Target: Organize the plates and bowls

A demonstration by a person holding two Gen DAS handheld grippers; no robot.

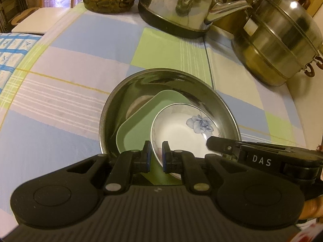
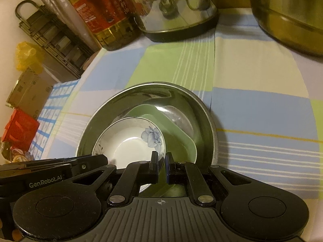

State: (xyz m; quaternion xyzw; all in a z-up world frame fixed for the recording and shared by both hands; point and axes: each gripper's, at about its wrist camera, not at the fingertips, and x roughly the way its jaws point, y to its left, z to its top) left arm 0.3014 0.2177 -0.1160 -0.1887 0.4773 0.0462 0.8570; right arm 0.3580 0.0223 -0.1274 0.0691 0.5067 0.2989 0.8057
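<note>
You are pinching the white flower bowl (image 1: 181, 129) with both tongs: left gripper (image 1: 157, 151) on its 8 o'clock rim, right gripper (image 2: 161, 162) at 4 o'clock. It is sitting on the green plate (image 1: 135, 133) inside the big steel bowl (image 1: 121, 100).

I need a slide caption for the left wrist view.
Both grippers pinch the floral bowl, nested with a green plate in a steel basin.
</note>
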